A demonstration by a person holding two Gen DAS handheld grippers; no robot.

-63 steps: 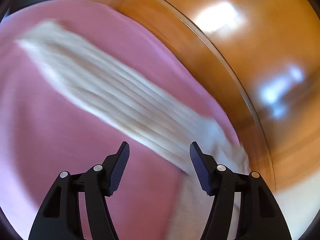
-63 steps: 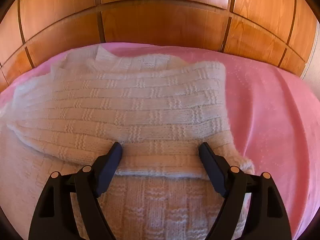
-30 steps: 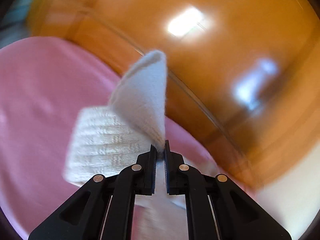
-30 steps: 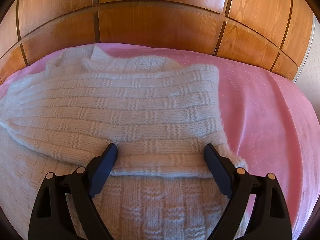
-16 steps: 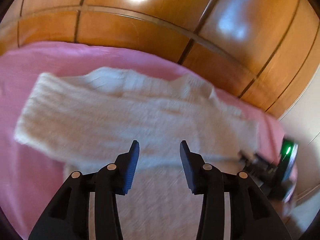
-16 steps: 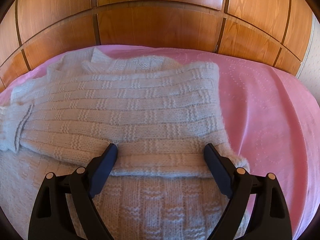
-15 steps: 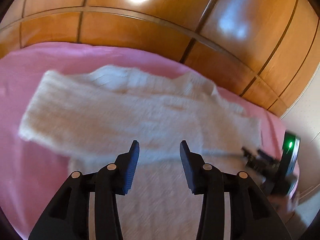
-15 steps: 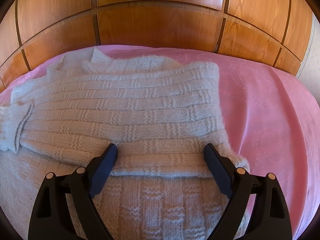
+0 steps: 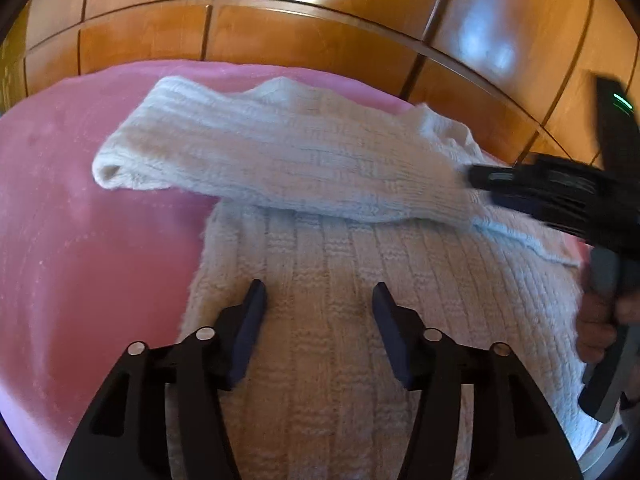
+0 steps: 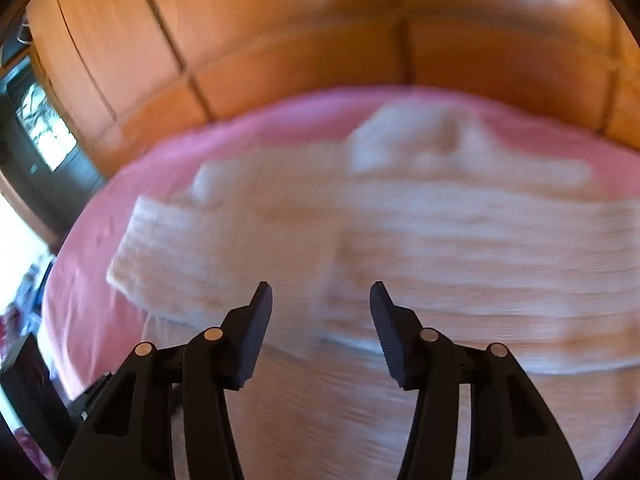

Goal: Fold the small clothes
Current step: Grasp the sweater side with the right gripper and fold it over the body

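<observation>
With both sleeves (image 9: 280,160) laid across the cream sweater (image 9: 360,340) on the pink bed (image 9: 80,240), both claws, left claw (image 9: 318,308) and right claw (image 10: 320,308), gape empty above its body; I'd pinch the hem corners evenly.

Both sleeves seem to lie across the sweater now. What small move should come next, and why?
Probably lower both open grippers to the sweater's bottom hem and fold it up over the sleeves. The left gripper and the right gripper hold nothing, and the long body lies flat on the pink cover.
</observation>
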